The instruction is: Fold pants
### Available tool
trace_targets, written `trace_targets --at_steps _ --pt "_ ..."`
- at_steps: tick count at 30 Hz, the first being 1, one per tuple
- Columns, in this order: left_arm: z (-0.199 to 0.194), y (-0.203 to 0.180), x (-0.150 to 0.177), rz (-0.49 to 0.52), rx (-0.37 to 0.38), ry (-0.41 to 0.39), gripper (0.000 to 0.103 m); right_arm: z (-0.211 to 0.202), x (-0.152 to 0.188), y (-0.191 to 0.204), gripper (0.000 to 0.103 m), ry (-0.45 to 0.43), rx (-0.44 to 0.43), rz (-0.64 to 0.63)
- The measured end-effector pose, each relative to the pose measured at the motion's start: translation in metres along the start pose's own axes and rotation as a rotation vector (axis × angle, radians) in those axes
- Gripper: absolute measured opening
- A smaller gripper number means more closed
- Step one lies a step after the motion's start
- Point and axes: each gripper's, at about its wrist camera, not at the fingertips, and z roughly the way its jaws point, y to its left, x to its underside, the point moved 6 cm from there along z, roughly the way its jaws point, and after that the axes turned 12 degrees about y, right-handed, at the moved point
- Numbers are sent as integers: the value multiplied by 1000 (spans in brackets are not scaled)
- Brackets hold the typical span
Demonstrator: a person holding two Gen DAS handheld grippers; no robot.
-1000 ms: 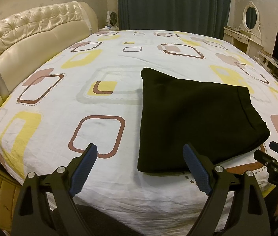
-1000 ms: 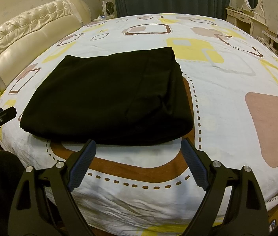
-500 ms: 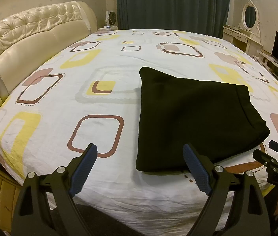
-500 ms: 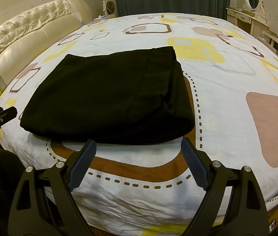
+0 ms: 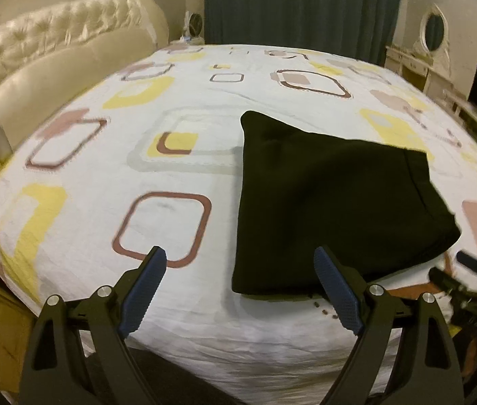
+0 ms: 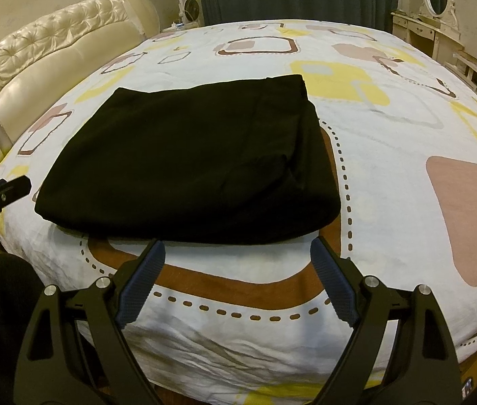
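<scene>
Bed — white sheet, yellow and brown squares; I see folded black pants near its front edge. Tufted cream headboard, dark curtain, possibly a dressing table far right. Left gripper, right gripper — jaws wide, empty.

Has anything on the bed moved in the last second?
Nothing visibly changed. The folded black pants lie as before on the patterned bedsheet, and the left gripper and right gripper stay open and empty near the pants' front edge.
</scene>
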Motion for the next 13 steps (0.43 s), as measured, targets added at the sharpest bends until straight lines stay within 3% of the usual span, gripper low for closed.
trace_targets --at_steps 3,8,10,13 --pt "-5 0 -8 12 61 -14 88 0 0 0 88 1 -13 4" --pt "-17 12 -50 65 -40 -173 88 -19 -20 -3 88 -25 -84 26" --pt "-4 25 -73 48 -16 -159 88 -35 -49 -15 91 -73 -99 44" --pt "26 57 -114 -22 -80 -148 88 -47 -104 -41 97 -153 -61 45"
